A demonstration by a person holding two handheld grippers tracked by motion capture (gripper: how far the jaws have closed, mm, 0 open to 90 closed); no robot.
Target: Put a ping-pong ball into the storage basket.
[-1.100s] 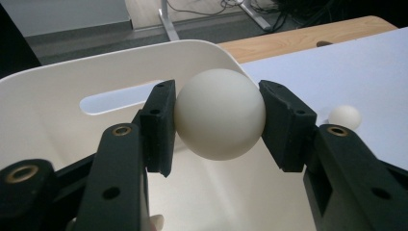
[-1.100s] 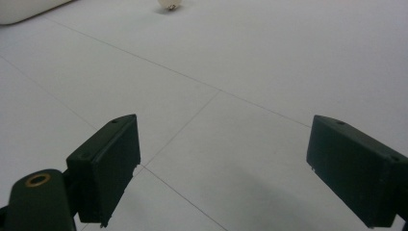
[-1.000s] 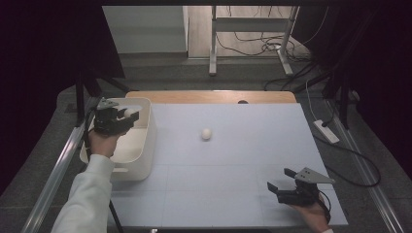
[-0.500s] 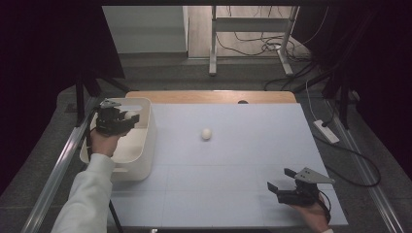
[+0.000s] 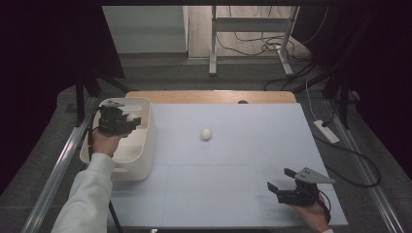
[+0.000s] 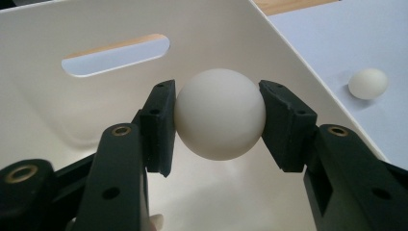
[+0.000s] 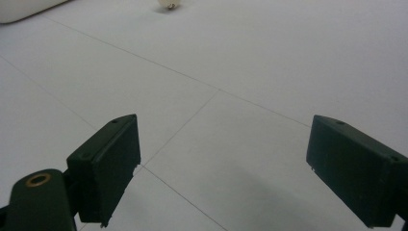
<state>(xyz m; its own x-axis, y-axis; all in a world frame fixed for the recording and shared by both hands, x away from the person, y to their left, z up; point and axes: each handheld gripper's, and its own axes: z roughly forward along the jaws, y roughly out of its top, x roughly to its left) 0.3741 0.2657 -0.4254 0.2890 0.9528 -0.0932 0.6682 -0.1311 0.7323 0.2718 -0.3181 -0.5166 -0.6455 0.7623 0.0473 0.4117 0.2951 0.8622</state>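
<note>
One camera hangs high above the person's side of the table (image 5: 233,160), looking forward and down, far enough back to take in the whole top, the white bin (image 5: 141,145) at its left edge and the floor beyond. The second rides on the left gripper (image 6: 219,115) and looks along its jaws from close up into the bin, with a loose ball (image 6: 368,83) on the table off to its right. The third sits on the right gripper (image 7: 221,163), low and near the tabletop, facing across it. All three share that ball (image 5: 206,134) and the bin; they sit at the top edge of the right gripper view.
</note>
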